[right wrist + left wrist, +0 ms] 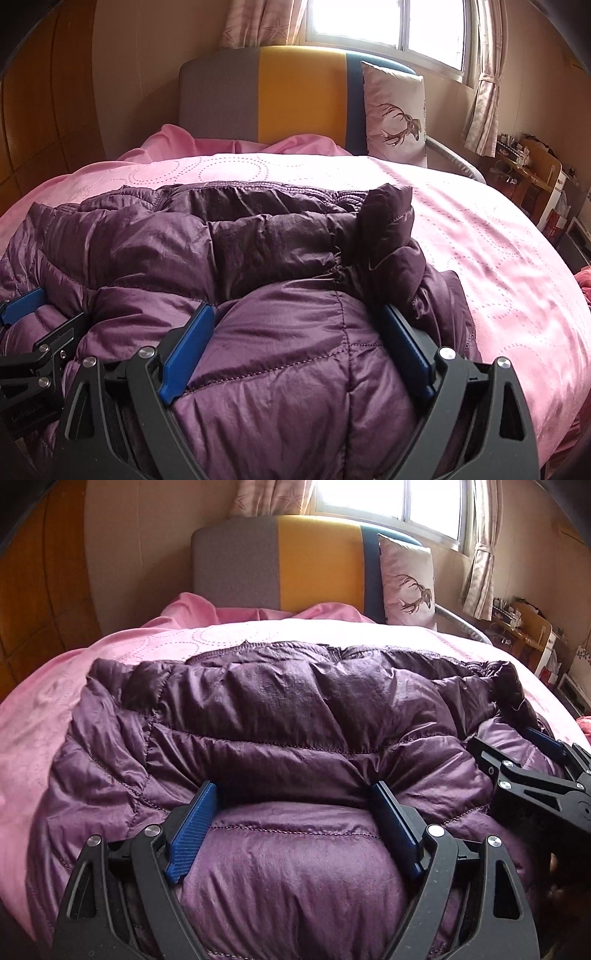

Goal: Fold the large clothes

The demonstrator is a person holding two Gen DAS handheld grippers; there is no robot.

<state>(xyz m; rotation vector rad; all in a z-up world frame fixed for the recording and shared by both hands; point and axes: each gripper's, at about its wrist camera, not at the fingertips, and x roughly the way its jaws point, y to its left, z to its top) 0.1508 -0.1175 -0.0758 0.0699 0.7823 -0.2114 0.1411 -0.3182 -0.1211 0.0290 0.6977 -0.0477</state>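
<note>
Starting at your left, the left gripper (295,794) has its jaws spread wide, straddling a puffed fold of the purple down jacket (280,716) at its near edge; the blue pads (192,830) flank the bulge, and you cannot tell from here whether they press it or merely stand beside it, so treat the fabric as loose, not held. The jacket itself lies across the near half of the bed (33,723), bunched into thick quilted rolls on the pink cover, its far edge well short of the deer-print pillow (408,583) propped against the headboard (280,565). Moving right, your right gripper (299,317) sits just beside the left one, jaws likewise set wide around another padded section, with nothing clearly pinched. A dark cuffed sleeve end (388,214) stands up just beyond it. Both tools being side by side on the near hem suggests you are placed to take or release that edge together, so the bulky fold stays even across its width.
</note>
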